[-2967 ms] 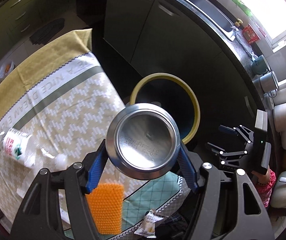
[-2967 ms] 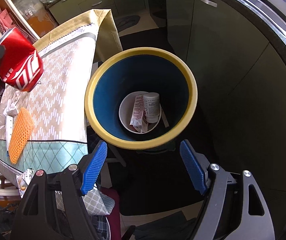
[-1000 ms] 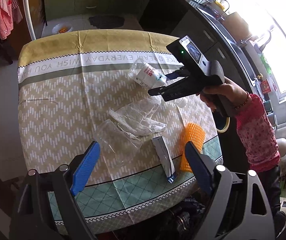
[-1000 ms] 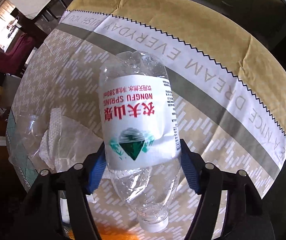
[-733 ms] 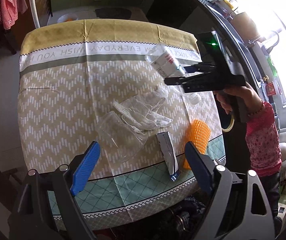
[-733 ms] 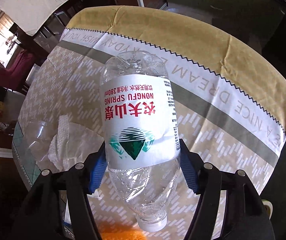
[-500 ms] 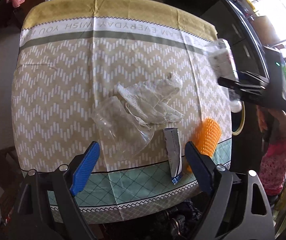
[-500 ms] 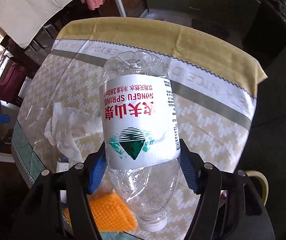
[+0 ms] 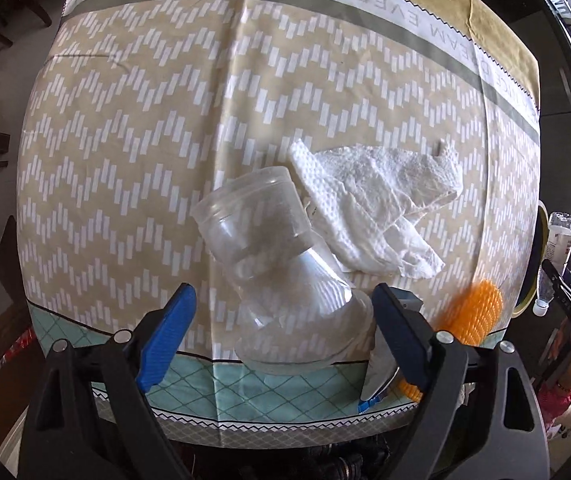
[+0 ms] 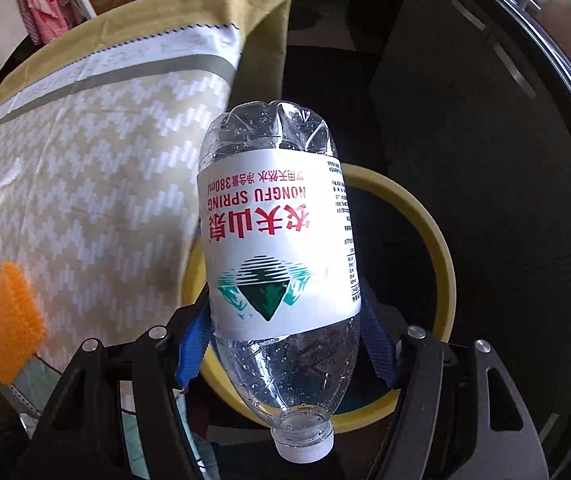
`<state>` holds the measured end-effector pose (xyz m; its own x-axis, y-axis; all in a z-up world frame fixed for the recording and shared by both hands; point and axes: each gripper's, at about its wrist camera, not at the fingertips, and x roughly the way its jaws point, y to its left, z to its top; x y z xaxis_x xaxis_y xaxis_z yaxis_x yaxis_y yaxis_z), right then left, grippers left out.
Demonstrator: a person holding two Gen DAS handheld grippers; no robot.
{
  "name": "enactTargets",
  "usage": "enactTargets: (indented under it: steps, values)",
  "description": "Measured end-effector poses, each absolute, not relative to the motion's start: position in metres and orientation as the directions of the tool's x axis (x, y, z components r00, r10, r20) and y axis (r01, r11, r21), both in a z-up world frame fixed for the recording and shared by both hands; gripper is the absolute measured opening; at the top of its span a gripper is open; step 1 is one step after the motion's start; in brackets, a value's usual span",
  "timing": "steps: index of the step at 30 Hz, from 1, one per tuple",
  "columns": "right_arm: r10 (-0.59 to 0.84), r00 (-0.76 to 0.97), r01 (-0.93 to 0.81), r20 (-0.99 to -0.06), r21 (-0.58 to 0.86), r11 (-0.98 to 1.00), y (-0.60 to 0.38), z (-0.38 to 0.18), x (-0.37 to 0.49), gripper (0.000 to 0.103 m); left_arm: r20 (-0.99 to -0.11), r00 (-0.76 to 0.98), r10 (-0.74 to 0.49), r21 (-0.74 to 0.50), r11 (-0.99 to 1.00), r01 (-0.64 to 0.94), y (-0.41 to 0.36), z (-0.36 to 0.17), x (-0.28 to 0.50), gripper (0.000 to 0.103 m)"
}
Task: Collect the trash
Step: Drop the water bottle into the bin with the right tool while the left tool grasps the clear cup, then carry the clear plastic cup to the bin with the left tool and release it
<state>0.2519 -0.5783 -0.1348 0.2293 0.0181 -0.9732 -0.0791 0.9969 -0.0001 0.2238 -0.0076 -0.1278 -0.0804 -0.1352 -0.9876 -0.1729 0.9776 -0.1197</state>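
The right gripper (image 10: pixel 285 340) squeezes the water bottle (image 10: pixel 277 248) above the yellow-rimmed bin (image 10: pixel 437 248), ready to drop it in; the left gripper (image 9: pixel 281 328) is wide open around the clear plastic cup (image 9: pixel 273 264) beside the bin's table

The bottle (image 10: pixel 281 248) held in the right tool (image 10: pixel 285 336) hides most of the bin (image 10: pixel 425 240) behind it, contents included. In the left view, the right finger (image 9: pixel 401 340) covers much of the sachet (image 9: pixel 379 376) and the sponge's (image 9: pixel 473 312) near end; the sponge is blurred. The tabletop's (image 9: pixel 125 120) far edge is cut off.
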Motion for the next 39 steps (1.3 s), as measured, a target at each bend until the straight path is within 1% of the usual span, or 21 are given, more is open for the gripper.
enactTargets:
  steps: [4,7,10,11,12,13,14,19,28,36,39]
  values:
    - [-0.011,0.201,-0.025,-0.980,-0.016,1.000,-0.600,-0.164,0.250,0.066,-0.991,-0.093,-0.098,-0.083,0.985,-0.150,-0.014,-0.132,0.226,0.084]
    - [-0.011,0.179,0.017,-0.984,-0.008,1.000,-0.613,-0.179,0.251,0.066,-0.991,-0.104,-0.081,-0.068,0.990,-0.121,-0.023,-0.136,0.228,0.074]
    - [-0.002,0.154,0.050,-0.988,0.006,0.999,-0.624,-0.189,0.253,0.067,-0.993,-0.101,-0.059,-0.050,0.995,-0.081,-0.033,-0.138,0.228,0.072]
    - [-0.002,0.143,0.048,-0.990,0.005,0.999,-0.626,-0.192,0.254,0.074,-0.994,-0.098,-0.056,-0.050,0.996,-0.070,-0.036,-0.137,0.227,0.067]
    - [-0.009,0.145,0.050,-0.989,-0.002,0.999,-0.628,-0.193,0.257,0.082,-0.994,-0.098,-0.055,-0.049,0.997,-0.058,-0.039,-0.136,0.228,0.064]
    - [-0.025,0.158,0.062,-0.987,-0.015,0.998,-0.630,-0.191,0.256,0.083,-0.994,-0.094,-0.056,-0.052,0.998,-0.047,-0.043,-0.136,0.228,0.063]
    - [-0.032,0.168,0.072,-0.985,-0.020,0.997,-0.633,-0.188,0.255,0.083,-0.994,-0.090,-0.055,-0.052,0.998,-0.040,-0.047,-0.135,0.228,0.063]
    - [0.024,0.232,0.091,-0.972,0.046,0.995,-0.641,-0.165,0.238,0.083,-0.996,-0.070,-0.053,-0.053,0.999,-0.001,-0.065,-0.126,0.231,0.063]
    - [0.071,0.260,0.044,-0.963,0.085,0.995,-0.626,-0.146,0.196,0.083,-0.998,-0.007,-0.070,-0.070,0.994,0.082,-0.075,-0.073,0.231,0.063]
    - [0.120,0.302,0.023,-0.946,0.133,0.991,-0.617,-0.133,0.174,0.083,-0.994,0.047,-0.094,-0.082,0.972,0.221,-0.140,-0.024,0.230,0.063]
    - [0.133,0.333,0.038,-0.934,0.154,0.987,-0.625,-0.125,0.164,0.083,-0.992,0.057,-0.113,-0.089,0.946,0.313,-0.175,-0.022,0.220,0.063]
